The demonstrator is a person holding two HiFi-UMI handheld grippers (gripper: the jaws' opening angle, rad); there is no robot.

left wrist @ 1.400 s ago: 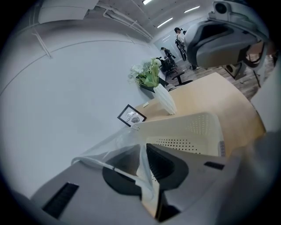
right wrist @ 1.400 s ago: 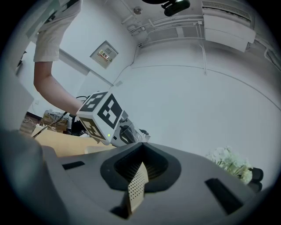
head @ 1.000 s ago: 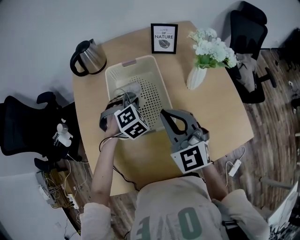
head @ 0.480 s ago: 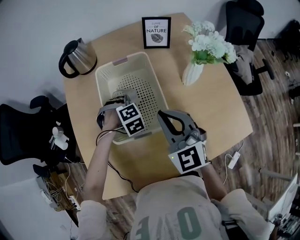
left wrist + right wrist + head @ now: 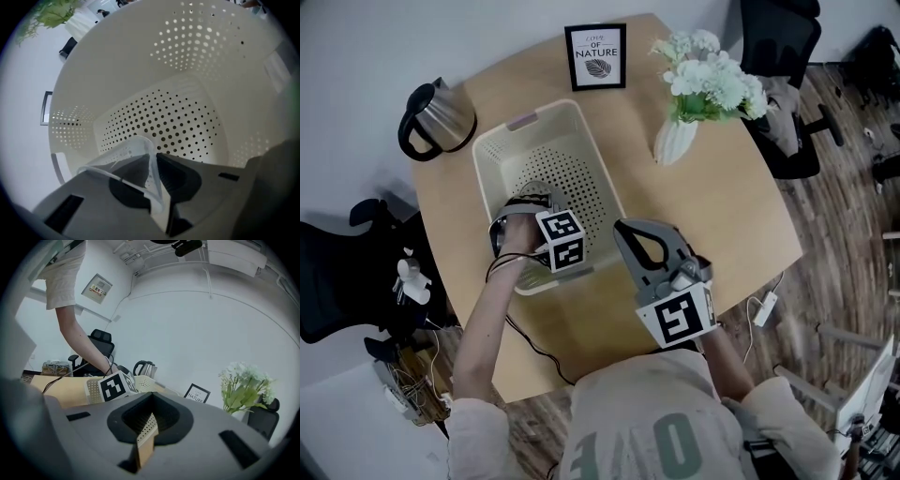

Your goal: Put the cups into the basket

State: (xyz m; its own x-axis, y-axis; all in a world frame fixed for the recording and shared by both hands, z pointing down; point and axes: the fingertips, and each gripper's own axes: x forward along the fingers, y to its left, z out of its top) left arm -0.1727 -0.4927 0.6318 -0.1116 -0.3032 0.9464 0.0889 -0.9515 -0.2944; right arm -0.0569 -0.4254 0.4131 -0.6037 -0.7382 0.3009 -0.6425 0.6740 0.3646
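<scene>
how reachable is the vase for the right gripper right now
Probably yes: the right gripper holds nothing, and only bare table lies between it and the vase.

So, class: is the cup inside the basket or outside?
Inside: the left gripper holds the cup within the basket, holed walls all around.

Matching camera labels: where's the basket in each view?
Head view: basket upper left of centre.
Left gripper view: basket fills the frame, seen from inside.
Right gripper view: basket small, left of centre, just below the kettle.
Shared landmark: flowers.
</scene>
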